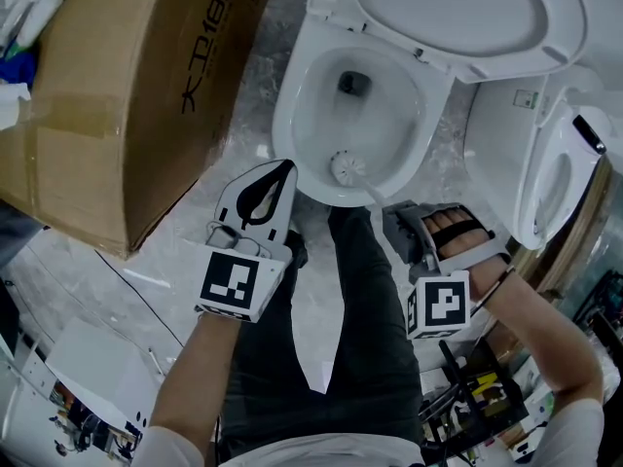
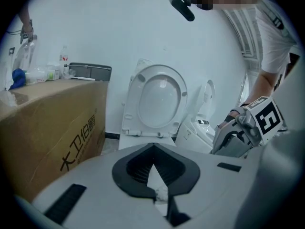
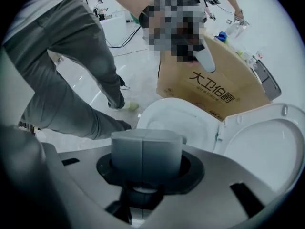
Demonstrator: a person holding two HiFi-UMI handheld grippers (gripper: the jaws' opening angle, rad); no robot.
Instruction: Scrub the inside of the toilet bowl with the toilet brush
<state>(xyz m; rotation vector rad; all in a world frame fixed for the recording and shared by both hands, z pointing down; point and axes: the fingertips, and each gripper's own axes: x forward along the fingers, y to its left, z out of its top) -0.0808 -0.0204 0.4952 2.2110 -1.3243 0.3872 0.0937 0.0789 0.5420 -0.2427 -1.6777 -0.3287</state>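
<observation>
The white toilet bowl [image 1: 302, 115] stands open with its lid [image 1: 467, 17] raised. The toilet brush's white head [image 1: 347, 168] rests against the bowl's near inner wall, and its thin handle [image 1: 374, 196] runs back to my right gripper [image 1: 399, 220]. That gripper is shut on the handle's thick grey end [image 3: 145, 156], above the bowl's rim [image 3: 176, 111]. My left gripper [image 1: 282, 175] hovers at the bowl's near left rim, shut with nothing in it. In the left gripper view its tips [image 2: 154, 146] meet in front of the raised lid [image 2: 159, 99].
A large cardboard box [image 1: 127, 86] stands close on the toilet's left. A second white toilet [image 1: 545, 163] stands at the right. The person's grey-trousered leg [image 1: 360, 319] is planted in front of the bowl. Cables and gear [image 1: 477, 397] lie at lower right.
</observation>
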